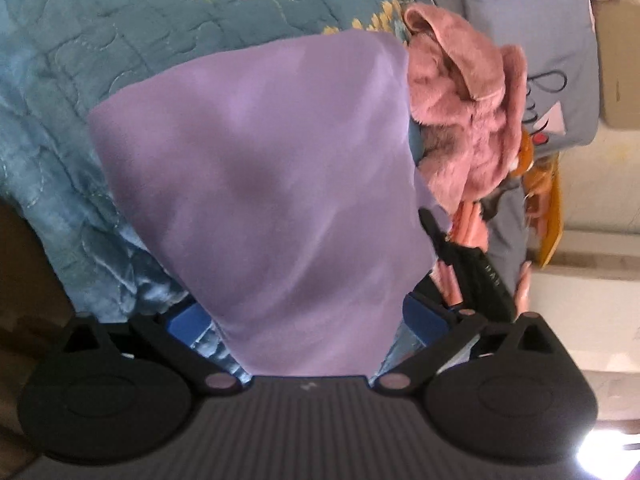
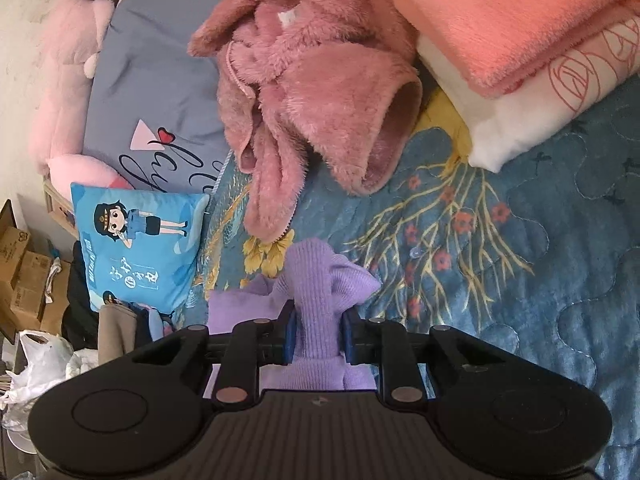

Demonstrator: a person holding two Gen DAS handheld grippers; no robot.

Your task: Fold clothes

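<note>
Both grippers are sharing one purple garment [image 2: 316, 300] above a blue quilted bedspread [image 2: 520, 260]. Right gripper [image 2: 318, 332] is pinching a bunched ribbed fold of it, the blue pads [image 2: 289, 330] pressing in close on either side. Left gripper [image 1: 304, 320] is sitting behind a broad sheet of the same purple garment [image 1: 264, 200] that is draping over the gap; its blue pads [image 1: 188, 322] are showing well apart at the cloth's edges, and whether they are clamping the fabric cannot be told. In the left wrist view the right gripper [image 1: 468, 264] is appearing at the sheet's right edge. Beyond, a pink fleece garment [image 2: 320, 100] is lying crumpled on the bedspread, with a folded coral blanket [image 2: 512, 20] stacked on white bedding to its right and a blue cartoon cushion [image 2: 136, 240] at the bed's left edge.
</note>
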